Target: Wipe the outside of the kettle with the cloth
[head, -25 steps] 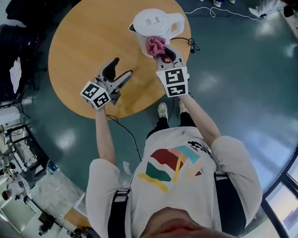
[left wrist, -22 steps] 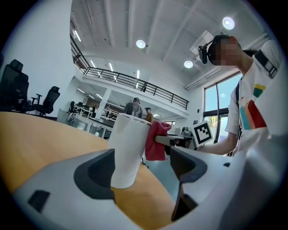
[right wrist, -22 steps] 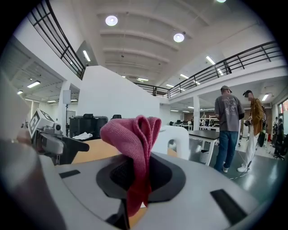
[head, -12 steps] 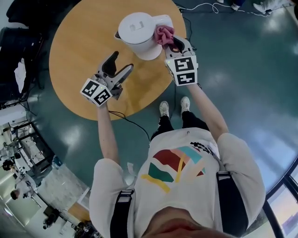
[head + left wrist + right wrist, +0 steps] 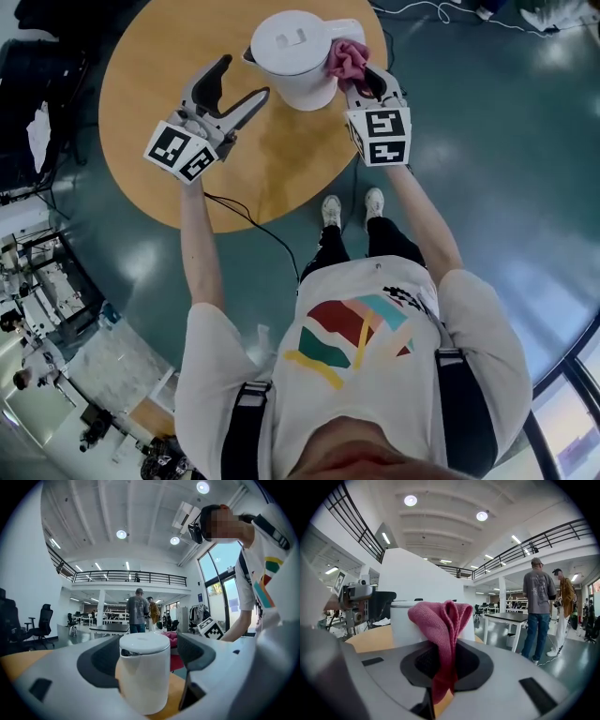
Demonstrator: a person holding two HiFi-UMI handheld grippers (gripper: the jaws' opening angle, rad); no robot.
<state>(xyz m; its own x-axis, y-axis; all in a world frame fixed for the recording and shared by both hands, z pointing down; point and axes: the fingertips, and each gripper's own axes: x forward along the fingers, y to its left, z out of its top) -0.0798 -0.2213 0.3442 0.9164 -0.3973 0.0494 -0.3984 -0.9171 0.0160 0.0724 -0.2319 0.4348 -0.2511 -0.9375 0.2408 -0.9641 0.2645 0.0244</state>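
A white kettle (image 5: 292, 54) stands on the far part of the round wooden table (image 5: 159, 89), handle to the right. My right gripper (image 5: 356, 80) is shut on a pink cloth (image 5: 345, 58), which lies against the kettle's right side by the handle. In the right gripper view the cloth (image 5: 443, 620) stands bunched between the jaws, with the kettle (image 5: 401, 620) just behind it. My left gripper (image 5: 239, 82) hangs open left of the kettle, not touching it. The left gripper view frames the kettle (image 5: 144, 677) between the spread fingers (image 5: 194, 651), with nothing held.
A black cable (image 5: 246, 220) runs off the table's near edge to the floor. Dark chairs (image 5: 33, 80) stand left of the table. Two people (image 5: 541, 606) stand by a black table farther off. The right gripper's marker cube (image 5: 212, 627) shows behind the kettle.
My right gripper carried the cloth from the kettle's near side round to its right side. My left gripper rose, rolled and came closer to the kettle, still open.
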